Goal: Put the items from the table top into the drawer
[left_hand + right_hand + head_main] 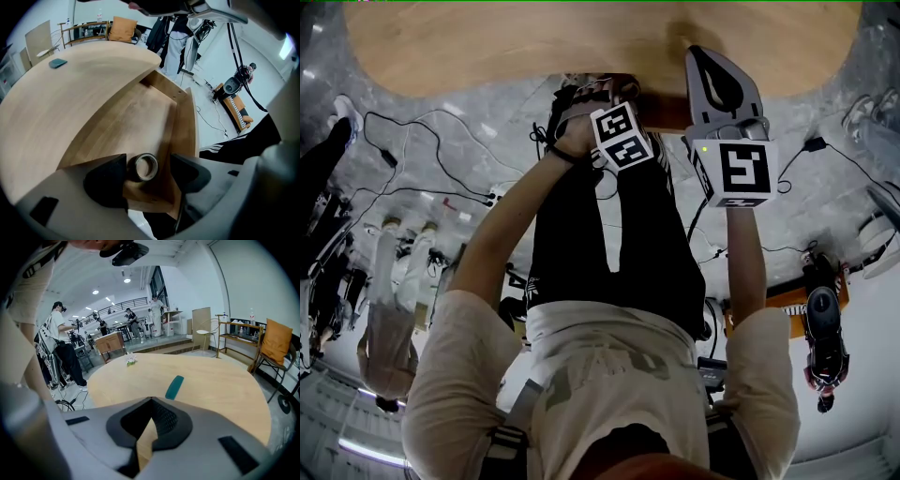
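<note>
My left fingers (105, 180) stood wide astride the tape roll (143, 167) lying in the drawer (140, 108); my right fingers (165, 422) were shut, empty.

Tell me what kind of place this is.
Probably a big open robotics or data-collection lab: cables trailing across the floor, other people wearing harness rigs, and a mezzanine railing in the background.
</note>
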Demonstrator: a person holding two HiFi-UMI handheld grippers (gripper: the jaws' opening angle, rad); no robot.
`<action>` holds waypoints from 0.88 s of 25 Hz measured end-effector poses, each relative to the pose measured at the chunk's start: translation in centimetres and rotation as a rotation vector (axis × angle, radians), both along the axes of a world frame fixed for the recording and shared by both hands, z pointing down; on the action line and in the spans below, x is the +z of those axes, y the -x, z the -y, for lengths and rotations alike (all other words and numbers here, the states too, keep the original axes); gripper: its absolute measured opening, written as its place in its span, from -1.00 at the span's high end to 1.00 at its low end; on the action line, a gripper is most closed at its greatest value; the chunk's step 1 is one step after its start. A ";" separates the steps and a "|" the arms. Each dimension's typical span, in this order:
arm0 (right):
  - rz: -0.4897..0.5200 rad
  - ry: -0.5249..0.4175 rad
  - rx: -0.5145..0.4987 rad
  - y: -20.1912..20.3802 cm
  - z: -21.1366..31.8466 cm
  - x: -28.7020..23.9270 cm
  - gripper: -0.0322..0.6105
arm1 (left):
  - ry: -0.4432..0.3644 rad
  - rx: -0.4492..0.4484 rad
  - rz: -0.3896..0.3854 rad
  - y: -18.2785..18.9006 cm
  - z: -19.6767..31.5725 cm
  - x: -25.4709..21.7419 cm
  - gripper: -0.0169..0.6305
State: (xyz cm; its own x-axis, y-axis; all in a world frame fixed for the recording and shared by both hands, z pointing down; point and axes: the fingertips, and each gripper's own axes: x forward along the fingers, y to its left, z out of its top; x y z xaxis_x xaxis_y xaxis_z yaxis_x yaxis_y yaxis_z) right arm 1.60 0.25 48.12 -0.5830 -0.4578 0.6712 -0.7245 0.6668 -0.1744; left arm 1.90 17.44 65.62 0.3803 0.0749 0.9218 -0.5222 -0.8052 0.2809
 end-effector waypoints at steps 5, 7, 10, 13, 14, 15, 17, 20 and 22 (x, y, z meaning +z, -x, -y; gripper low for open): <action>0.006 -0.004 -0.007 0.0 0.1 -0.3 0.89 | -0.025 -0.038 -0.016 -0.2 1.2 -1.4 0.08; 0.006 -0.009 -0.006 0.0 0.2 -0.6 0.89 | -0.028 -0.067 -0.033 -0.4 1.8 -2.5 0.10; 0.009 -0.028 0.003 0.2 0.5 -1.5 0.89 | -0.070 -0.165 -0.074 -0.1 3.3 -5.3 0.59; 0.021 -0.064 0.033 0.2 1.3 -3.4 0.89 | -0.140 -0.309 -0.139 0.9 5.8 -9.7 0.92; 0.028 -0.080 0.049 0.1 1.7 -4.3 0.89 | -0.169 -0.357 -0.160 1.4 6.9 -11.5 0.92; 0.038 -0.096 0.067 0.0 2.2 -5.4 0.89 | -0.203 -0.411 -0.180 2.1 8.2 -13.6 0.92; 0.061 -0.134 0.101 -0.2 3.1 -7.9 0.89 | -0.272 -0.536 -0.222 4.0 11.0 -18.2 0.92; 0.105 -0.202 0.139 -0.3 4.3 -11.8 0.89 | -0.365 -0.712 -0.297 7.0 14.7 -24.9 0.92; 0.129 -0.239 0.160 -0.4 4.4 -14.0 0.89 | -0.420 -0.793 -0.363 8.3 16.1 -28.5 0.92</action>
